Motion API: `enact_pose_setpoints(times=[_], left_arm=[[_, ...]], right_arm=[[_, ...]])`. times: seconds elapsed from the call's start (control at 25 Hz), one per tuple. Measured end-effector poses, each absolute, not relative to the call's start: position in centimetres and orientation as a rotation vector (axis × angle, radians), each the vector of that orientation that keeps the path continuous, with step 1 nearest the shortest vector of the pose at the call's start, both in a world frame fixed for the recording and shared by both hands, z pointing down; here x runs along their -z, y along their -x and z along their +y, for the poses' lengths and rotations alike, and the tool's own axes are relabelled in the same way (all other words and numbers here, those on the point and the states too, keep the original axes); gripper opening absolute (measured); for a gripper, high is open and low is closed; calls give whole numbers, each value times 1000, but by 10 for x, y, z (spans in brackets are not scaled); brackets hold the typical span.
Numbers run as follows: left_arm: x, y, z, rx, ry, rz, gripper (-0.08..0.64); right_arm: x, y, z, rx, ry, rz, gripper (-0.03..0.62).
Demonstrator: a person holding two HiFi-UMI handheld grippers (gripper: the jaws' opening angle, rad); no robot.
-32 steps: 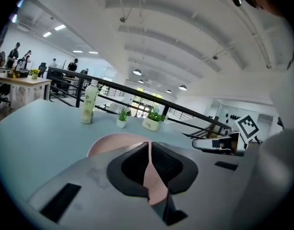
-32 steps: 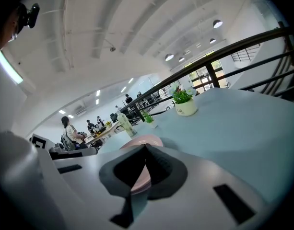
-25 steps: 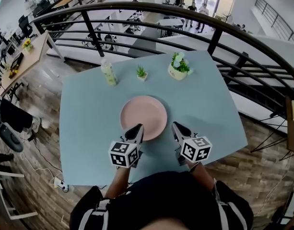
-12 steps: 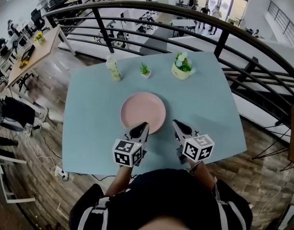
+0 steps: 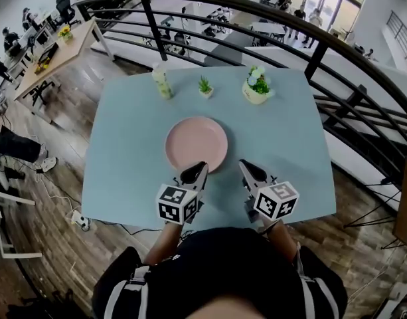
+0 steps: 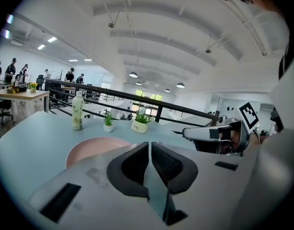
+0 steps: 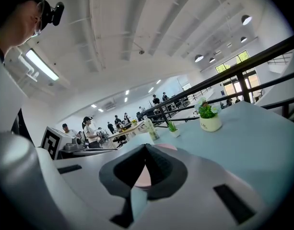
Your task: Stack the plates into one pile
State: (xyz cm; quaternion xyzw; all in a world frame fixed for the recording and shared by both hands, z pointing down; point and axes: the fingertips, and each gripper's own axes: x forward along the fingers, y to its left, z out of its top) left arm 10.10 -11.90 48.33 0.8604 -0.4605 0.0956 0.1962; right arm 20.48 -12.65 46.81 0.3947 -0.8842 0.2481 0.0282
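Pink plate [image 5: 196, 144] lies flat near the middle of a pale blue tabletop [image 5: 123, 171]; from above it reads as a single disc, and whether others lie under it cannot be told.

Just off the plate's near rim, the left gripper [image 5: 200, 169] hovers with its tip over the rim. Its fingers [image 6: 130, 166] are pressed together with nothing between them. The right gripper [image 5: 244, 166] is held just beside the plate's near right edge, apart from it. Its fingers [image 7: 166, 169] also meet at the tips and carry nothing. Each gripper bears a cube of square markers at its rear, the left cube [image 5: 176, 205] and the right cube [image 5: 276, 201], both nearer the person than the plate.

Beyond the plate's far side stand three things in a row, well apart from it. They are a pale bottle [image 5: 162, 82] to the far left, a small green plant [image 5: 204, 86] straight behind, and a flowering plant in a white pot [image 5: 257, 85] to the far right. A dark curved railing [image 5: 190, 5] runs past the tabletop's far edge, with an open office floor below it.
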Motion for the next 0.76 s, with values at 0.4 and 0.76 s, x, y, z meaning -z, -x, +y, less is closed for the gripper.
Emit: enact_pose_setpoints(times=[0.4, 0.76], left_arm=[[-484, -104, -117, -281, -2389, -1318, 28], [-487, -106, -112, -293, -2372, -1331, 28]], right_arm=[[-473, -213, -126, -801, -1202, -2723, 2], [-476, -214, -125, -820, -1181, -2729, 2]])
